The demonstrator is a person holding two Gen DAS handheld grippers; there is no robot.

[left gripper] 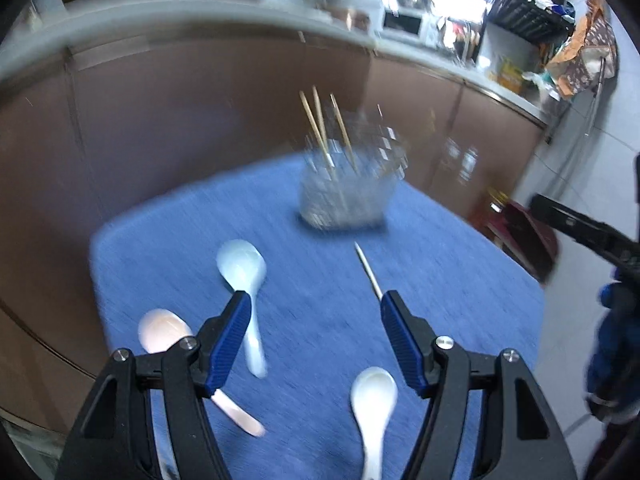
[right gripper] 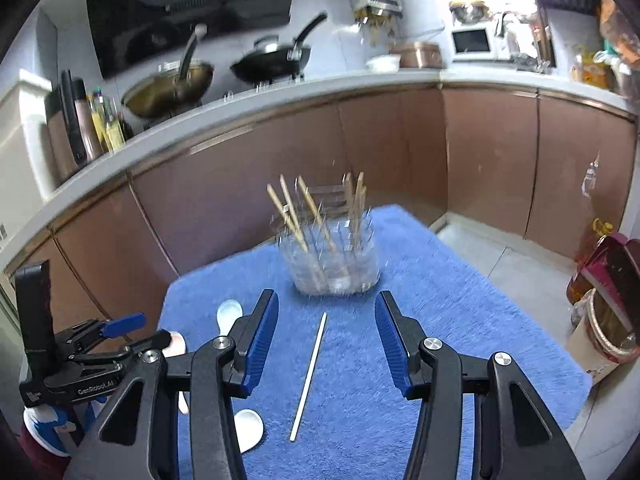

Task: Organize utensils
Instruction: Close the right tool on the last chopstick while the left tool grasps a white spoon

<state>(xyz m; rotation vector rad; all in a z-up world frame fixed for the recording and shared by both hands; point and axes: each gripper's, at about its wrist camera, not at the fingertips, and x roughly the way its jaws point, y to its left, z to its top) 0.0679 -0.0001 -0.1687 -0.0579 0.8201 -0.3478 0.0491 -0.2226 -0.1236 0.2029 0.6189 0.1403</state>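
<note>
A clear holder [left gripper: 344, 196] [right gripper: 334, 264] with several wooden chopsticks stands at the far end of a blue cloth [left gripper: 320, 280] [right gripper: 360, 360]. A pale blue spoon [left gripper: 244, 276], a pink spoon [left gripper: 164, 334] and a white spoon [left gripper: 374, 400] lie on the cloth. One loose chopstick [right gripper: 309, 376] [left gripper: 368, 270] lies in the middle. My left gripper [left gripper: 316, 304] hangs open above the spoons with nothing between its fingers. My right gripper [right gripper: 326, 304] is open above the loose chopstick, apart from it.
Brown cabinets under a white counter [right gripper: 280, 92] run behind the table, with woks [right gripper: 276, 60] and bottles on top. A dark red container [right gripper: 608, 276] and a basket stand on the tiled floor at the right. The other gripper shows at each view's edge.
</note>
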